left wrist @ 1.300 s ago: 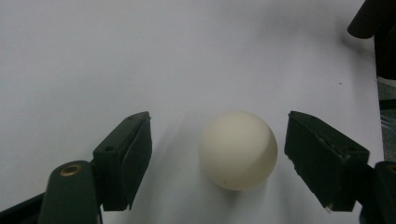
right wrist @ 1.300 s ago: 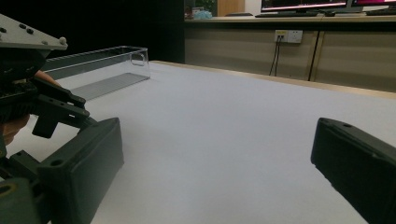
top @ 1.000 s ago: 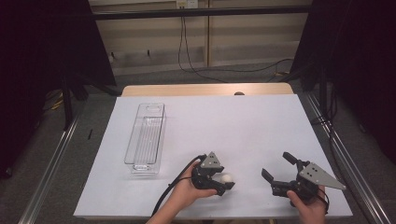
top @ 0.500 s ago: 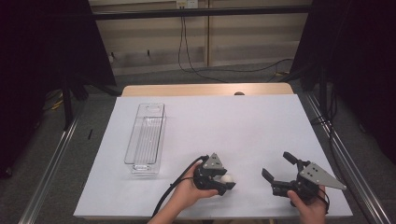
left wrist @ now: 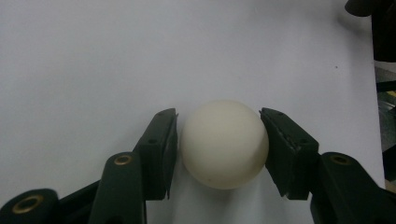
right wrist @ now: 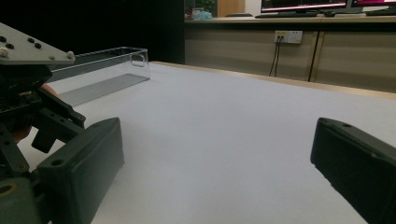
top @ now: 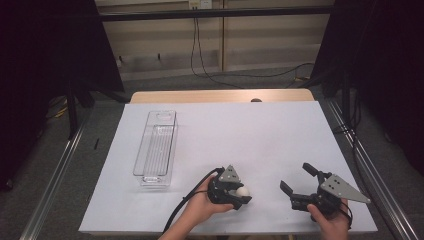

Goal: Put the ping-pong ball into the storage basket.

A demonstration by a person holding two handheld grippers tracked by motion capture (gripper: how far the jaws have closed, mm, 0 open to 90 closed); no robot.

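A white ball rests on the white table sheet near the front edge. My left gripper lies low around it, held by a hand from below. Its jaws have just been closing. In the left gripper view the ball sits between the two black pads, and both pads touch its sides. My right gripper stands open to the right of the ball, a short gap away, with nothing between its jaws. The left gripper shows at the left edge of the right gripper view.
A long clear plastic box stands empty on the left part of the sheet, its far end toward the back. The white sheet covers most of the table. Metal rails run along both sides, and cables hang at the back wall.
The left gripper's jaws have narrowed onto the white ball. Both hands have stayed in place, and the right gripper is as open as before.
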